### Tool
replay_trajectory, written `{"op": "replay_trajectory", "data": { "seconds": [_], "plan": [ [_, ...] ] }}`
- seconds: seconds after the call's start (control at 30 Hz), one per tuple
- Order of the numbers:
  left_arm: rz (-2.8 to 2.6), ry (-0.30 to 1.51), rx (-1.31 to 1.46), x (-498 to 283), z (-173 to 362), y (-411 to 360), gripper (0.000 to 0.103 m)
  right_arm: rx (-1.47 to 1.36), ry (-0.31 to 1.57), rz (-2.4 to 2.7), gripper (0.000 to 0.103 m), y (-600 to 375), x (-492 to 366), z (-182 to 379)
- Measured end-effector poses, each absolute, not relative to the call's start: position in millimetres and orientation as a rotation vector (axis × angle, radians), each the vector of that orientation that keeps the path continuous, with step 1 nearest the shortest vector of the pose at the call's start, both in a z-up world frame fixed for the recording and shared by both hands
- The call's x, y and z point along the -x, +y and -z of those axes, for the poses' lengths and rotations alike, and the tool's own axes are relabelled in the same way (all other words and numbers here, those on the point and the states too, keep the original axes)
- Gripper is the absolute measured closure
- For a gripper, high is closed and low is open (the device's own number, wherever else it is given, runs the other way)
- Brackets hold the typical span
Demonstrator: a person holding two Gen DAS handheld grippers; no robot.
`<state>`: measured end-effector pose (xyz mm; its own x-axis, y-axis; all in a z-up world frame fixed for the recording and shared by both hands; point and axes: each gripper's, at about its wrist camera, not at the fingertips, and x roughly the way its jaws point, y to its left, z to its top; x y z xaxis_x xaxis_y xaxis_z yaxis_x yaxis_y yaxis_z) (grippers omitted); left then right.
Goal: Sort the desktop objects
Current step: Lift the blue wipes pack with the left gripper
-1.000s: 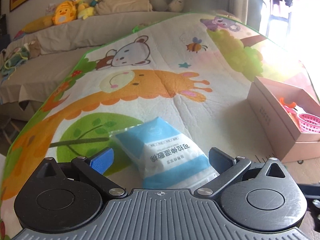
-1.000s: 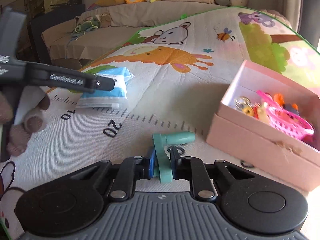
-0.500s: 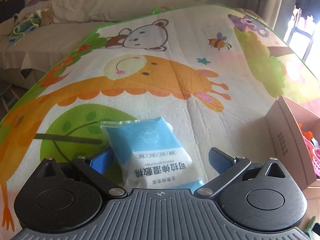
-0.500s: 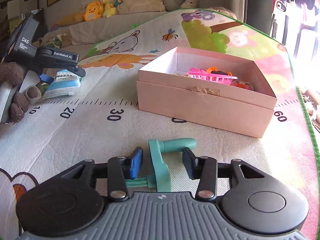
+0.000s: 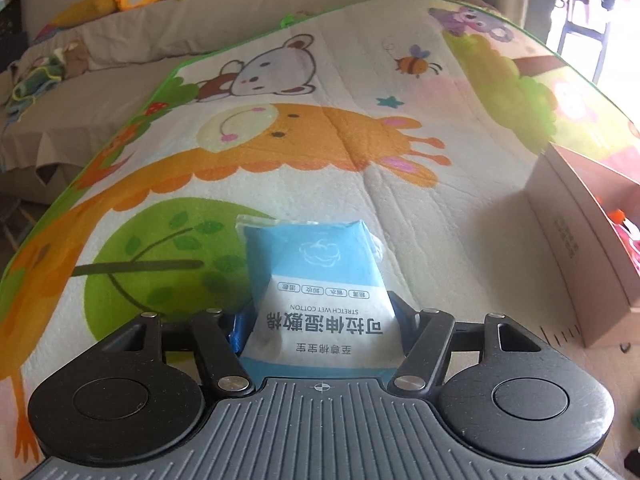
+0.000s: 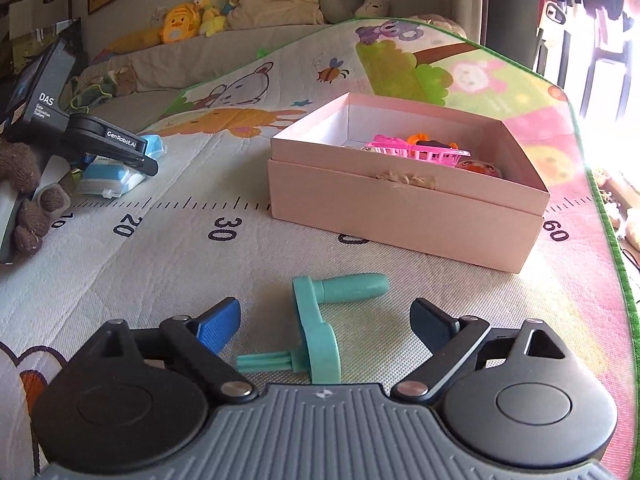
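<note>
My left gripper (image 5: 318, 320) is shut on a blue and white wet-wipe pack (image 5: 316, 280) that lies on the cartoon play mat (image 5: 320, 152); the pack fills the gap between the fingers. In the right wrist view the same gripper (image 6: 116, 148) sits over the pack (image 6: 108, 176) at the far left. My right gripper (image 6: 326, 320) is open; a teal plastic crank handle (image 6: 320, 328) lies on the mat between its fingers, untouched. An open pink box (image 6: 404, 200) stands beyond, also showing at the right of the left wrist view (image 5: 576, 248).
The box holds a pink toy basket (image 6: 416, 152) and small toys. A brown knitted glove (image 6: 28, 200) holds the left gripper. A sofa with plush toys (image 6: 188, 20) runs along the back. The mat's green edge (image 6: 612, 240) is at the right.
My left gripper moved forward and closed on the wipe pack. My right gripper let go of the teal handle and opened wide, leaving it on the mat.
</note>
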<state>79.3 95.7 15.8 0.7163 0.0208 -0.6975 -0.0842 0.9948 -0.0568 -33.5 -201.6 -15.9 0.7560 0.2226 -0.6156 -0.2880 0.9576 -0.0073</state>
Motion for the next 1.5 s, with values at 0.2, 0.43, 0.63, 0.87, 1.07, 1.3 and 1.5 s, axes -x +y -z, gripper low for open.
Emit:
{"op": "replay_trajectory", "data": {
  "seconds": [0.2,0.43,0.63,0.87,1.07,1.3,1.5],
  "plan": [
    [0.229,0.778,0.040,-28,-19,52,0.033,0.095,0.673,-0.272,0.005,-202,31,16],
    [0.464,0.774,-0.044,27,-17,11,0.009,0.046,0.708,-0.255,0.002,-209,26,17],
    [0.372,0.697,-0.226,42,-10,0,0.004,0.005,0.716,-0.242,0.000,-214,24,17],
    [0.321,0.729,-0.175,34,-2,13,0.000,0.017,0.721,-0.244,0.000,-212,24,17],
    [0.334,0.744,-0.127,32,0,19,0.000,0.032,0.729,-0.246,0.000,-210,22,18],
    [0.324,0.752,-0.134,31,0,15,0.000,0.066,0.745,-0.242,0.000,-206,21,19],
    [0.324,0.745,-0.138,32,0,16,0.000,0.075,0.736,-0.242,0.000,-206,23,20]
  ]
}}
